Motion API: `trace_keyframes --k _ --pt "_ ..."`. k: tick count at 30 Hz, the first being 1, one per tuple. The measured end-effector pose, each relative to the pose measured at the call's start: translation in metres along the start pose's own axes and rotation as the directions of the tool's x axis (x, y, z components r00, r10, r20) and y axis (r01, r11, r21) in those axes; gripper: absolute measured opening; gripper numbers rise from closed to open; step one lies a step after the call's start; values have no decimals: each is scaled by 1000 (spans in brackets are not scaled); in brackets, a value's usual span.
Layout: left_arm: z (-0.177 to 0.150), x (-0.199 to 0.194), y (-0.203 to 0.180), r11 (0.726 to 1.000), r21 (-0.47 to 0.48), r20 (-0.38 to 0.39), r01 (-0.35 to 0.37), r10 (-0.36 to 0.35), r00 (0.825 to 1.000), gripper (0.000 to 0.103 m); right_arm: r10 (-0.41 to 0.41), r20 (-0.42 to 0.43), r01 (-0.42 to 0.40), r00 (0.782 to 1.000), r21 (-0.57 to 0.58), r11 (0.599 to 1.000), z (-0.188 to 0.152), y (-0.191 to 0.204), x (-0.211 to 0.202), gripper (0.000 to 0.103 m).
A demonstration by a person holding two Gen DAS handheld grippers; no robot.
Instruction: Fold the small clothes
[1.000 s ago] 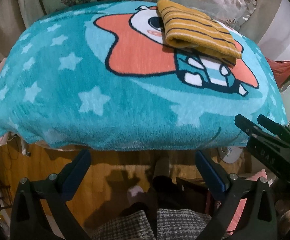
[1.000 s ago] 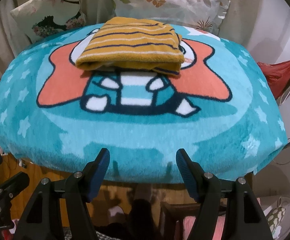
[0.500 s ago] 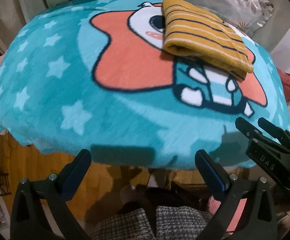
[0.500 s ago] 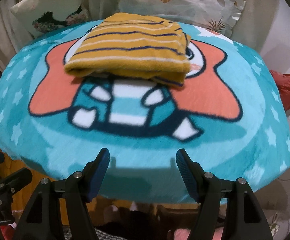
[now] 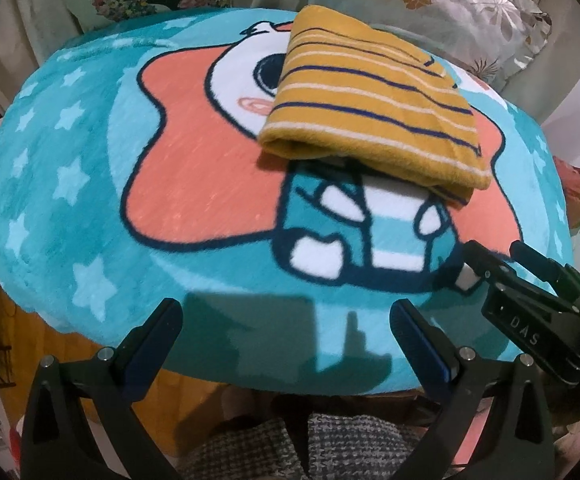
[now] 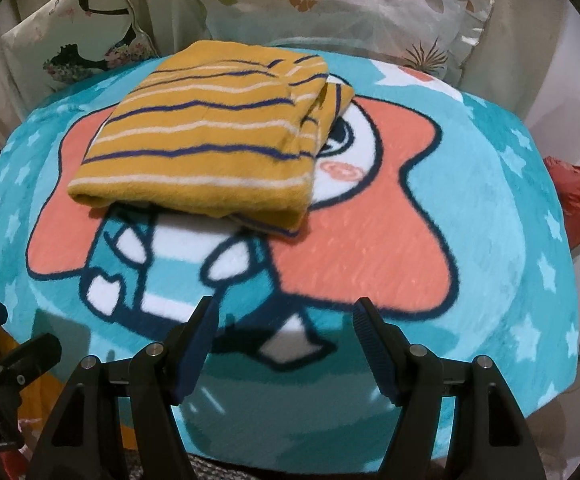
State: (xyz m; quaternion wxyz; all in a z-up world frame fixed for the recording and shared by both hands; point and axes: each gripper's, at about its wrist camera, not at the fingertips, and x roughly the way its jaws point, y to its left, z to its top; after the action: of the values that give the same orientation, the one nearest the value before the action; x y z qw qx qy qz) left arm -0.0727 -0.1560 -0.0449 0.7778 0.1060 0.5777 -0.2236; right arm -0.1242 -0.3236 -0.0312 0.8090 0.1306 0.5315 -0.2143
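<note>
I see my left gripper (image 5: 285, 328) with its jaws spread wide and holding nothing, poised over the near edge of the teal cartoon blanket (image 5: 89, 184); my right gripper (image 6: 283, 330) has its jaws just as wide and bare, over the same blanket. The folded mustard striped garment (image 5: 374, 108) lies flat on the blanket's far half, well apart from both. My left view catches the right gripper at its right edge, while my right view alone shows the garment's layered folded edge and two floral pillows (image 6: 330, 4) behind.
</note>
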Motion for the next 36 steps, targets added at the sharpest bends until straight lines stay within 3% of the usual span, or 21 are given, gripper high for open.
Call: trace_keyframes --k 23,36 --pt "10 12 -39 1000 11 -30 7 -6 1000 103 11 46 -12 999 14 1000 4 -40 -4 75" --pt "13 25 -28 1000 -28 -71 3 -5 997 103 26 46 -26 999 12 1000 7 -42 1 76"
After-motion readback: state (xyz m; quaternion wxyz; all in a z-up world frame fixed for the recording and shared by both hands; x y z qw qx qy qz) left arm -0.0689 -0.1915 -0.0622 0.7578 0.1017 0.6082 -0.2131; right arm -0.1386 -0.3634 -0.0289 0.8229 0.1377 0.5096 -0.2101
